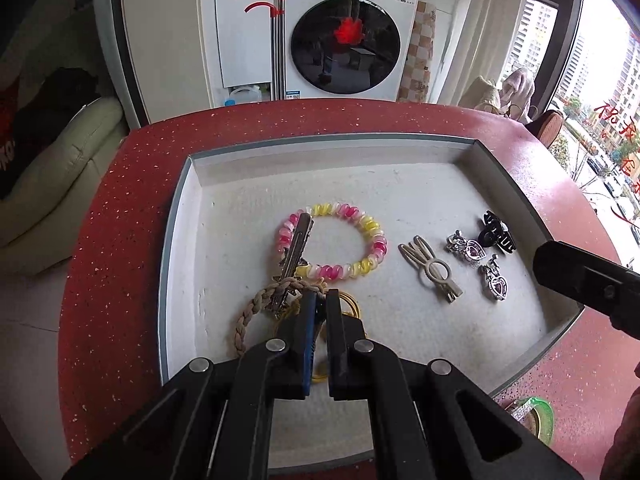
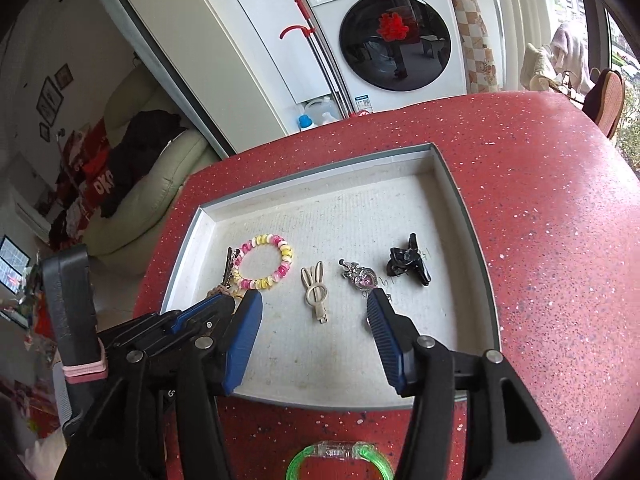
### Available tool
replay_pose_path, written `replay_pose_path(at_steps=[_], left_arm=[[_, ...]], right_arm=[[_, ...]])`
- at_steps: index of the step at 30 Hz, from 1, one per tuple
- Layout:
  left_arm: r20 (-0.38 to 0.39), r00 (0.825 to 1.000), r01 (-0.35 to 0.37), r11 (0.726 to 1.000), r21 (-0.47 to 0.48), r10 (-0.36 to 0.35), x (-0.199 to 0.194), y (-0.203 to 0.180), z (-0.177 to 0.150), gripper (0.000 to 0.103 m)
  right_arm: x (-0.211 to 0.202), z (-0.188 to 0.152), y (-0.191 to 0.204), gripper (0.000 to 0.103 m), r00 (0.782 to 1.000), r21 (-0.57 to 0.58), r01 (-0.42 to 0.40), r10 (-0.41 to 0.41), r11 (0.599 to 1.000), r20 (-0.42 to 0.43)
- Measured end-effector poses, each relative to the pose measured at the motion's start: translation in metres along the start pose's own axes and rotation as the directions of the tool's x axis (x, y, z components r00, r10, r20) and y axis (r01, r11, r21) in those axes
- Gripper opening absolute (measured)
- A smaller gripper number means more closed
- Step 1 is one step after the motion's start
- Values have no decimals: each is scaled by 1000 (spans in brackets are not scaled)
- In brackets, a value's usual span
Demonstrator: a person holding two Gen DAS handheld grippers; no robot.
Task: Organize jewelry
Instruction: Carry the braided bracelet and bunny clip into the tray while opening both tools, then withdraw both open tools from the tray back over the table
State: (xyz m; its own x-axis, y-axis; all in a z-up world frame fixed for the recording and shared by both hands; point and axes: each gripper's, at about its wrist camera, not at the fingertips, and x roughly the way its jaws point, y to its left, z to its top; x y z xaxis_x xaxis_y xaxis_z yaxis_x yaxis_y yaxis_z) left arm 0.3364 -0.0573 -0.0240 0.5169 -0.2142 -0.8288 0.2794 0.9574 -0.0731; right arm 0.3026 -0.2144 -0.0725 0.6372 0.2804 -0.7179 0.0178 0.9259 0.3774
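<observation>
A shallow white tray [image 1: 176, 240] [image 2: 472, 240] lies on the red speckled table [image 1: 112, 240]. In it, left to right, are a pink-and-yellow spiral bracelet [image 1: 372, 236] [image 2: 286, 254] with a metal clip [image 1: 296, 248] lying across it, a beige rabbit-ear clip [image 1: 432, 270] [image 2: 316, 294], two heart pendants [image 1: 474, 250] [image 2: 362, 278] and a black claw clip [image 1: 496, 232] [image 2: 408, 266]. My left gripper [image 1: 320, 298] is shut over a braided brown band [image 1: 248, 316] and a yellow band [image 1: 352, 304]; whether it pinches either is hidden. My right gripper [image 2: 312, 298] stands open above the tray, holding nothing.
A green bangle [image 1: 540, 420] [image 2: 332, 454] lies on the table outside the tray's near rim. Beyond the table's far edge stand a washing machine [image 2: 396, 36] and a cream sofa [image 2: 160, 184]. A window is on the right.
</observation>
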Motion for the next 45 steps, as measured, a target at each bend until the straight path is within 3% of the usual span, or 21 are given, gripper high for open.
replay_pose_path(at_steps=[10, 13, 19, 22, 28, 30, 32, 39, 45], left_arm=[[30, 999, 10, 1000, 9, -10, -15, -5, 3, 22], [29, 999, 14, 1000, 4, -14, -17, -3, 4, 22], [24, 999, 33, 999, -20, -33, -19, 1, 6, 22], [32, 999, 37, 999, -28, -36, -22, 2, 6, 22], [50, 997, 53, 998, -23, -52, -32, 0, 7, 23], [49, 998, 50, 999, -19, -49, -35, -1, 7, 100], [85, 996, 27, 1000, -7, -27, -30, -4, 7, 103], [84, 996, 20, 1000, -4, -20, 1, -10, -3, 103], [90, 996, 0, 1000, 3, 0, 3, -10, -29, 103]], right_arm=[[-28, -13, -11, 61, 1000, 13, 21, -21, 1000, 14], [-32, -17, -15, 71, 1000, 21, 20, -20, 1000, 14], [-38, -24, -17, 72, 1000, 21, 25, -25, 999, 11], [-41, -26, -19, 82, 1000, 31, 20, -21, 999, 18], [-51, -30, -20, 83, 999, 36, 22, -23, 999, 39], [-53, -32, -22, 85, 999, 42, 19, -20, 999, 41], [-54, -33, -23, 86, 999, 43, 24, -26, 999, 42], [-59, -40, -27, 86, 998, 46, 34, -36, 998, 46], [-60, -52, -30, 86, 998, 38, 56, -56, 998, 0]])
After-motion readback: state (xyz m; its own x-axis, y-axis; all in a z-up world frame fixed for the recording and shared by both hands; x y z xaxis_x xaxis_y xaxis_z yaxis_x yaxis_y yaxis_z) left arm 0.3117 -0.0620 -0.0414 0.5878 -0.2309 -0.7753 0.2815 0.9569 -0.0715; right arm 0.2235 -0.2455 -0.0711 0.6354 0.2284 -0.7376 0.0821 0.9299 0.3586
